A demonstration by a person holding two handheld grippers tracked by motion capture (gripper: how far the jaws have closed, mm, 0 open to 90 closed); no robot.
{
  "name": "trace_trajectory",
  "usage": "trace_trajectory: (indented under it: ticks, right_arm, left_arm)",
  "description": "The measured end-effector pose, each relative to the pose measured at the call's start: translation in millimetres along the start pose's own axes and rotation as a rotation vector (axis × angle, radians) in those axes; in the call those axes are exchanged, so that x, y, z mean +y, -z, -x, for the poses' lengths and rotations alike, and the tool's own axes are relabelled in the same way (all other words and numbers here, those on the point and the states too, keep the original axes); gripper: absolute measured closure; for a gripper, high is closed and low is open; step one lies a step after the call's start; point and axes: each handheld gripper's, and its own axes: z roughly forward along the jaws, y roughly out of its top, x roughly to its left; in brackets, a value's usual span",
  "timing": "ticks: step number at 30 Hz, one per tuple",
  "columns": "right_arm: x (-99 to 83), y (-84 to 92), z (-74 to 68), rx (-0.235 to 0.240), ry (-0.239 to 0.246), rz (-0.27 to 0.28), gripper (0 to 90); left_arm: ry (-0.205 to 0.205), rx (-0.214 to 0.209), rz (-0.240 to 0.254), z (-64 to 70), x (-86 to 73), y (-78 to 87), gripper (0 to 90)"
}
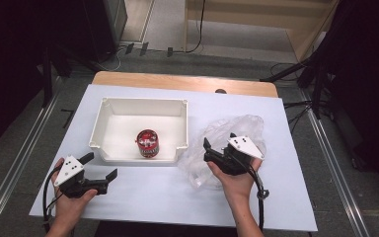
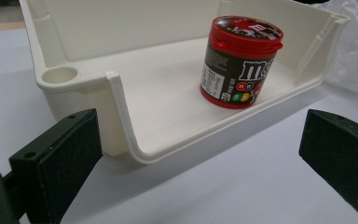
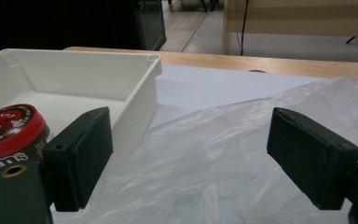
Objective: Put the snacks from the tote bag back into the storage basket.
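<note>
A lab-style recording space is showing here: white sheet (image 1: 276, 197) covering a wooden table (image 1: 177, 81), floor rails (image 1: 333, 163) and cables (image 1: 296, 106) running around it

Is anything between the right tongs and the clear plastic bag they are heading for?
Nothing visible. The right tongs hang open directly over the clear plastic bag, with the white bin off to their side.

bin (image 1: 109, 129) open-topped, low front lip, plastic bag (image 1: 237, 129) crowding its right

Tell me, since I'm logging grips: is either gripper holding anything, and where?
Nothing is held: the left gripper and right gripper stand open, the right over the plastic bag.
</note>
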Motion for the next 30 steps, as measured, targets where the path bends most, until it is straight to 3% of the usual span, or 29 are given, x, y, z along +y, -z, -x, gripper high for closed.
trace_trajectory:
  ticks: [30]
  right_arm:
    - [-19.1,32.1,73.2,-0.112,-0.029,-0.004,14.9]
  left_arm:
    - [-0.006,0.018,-0.008,2.3,-1.2,-1.7,0.0]
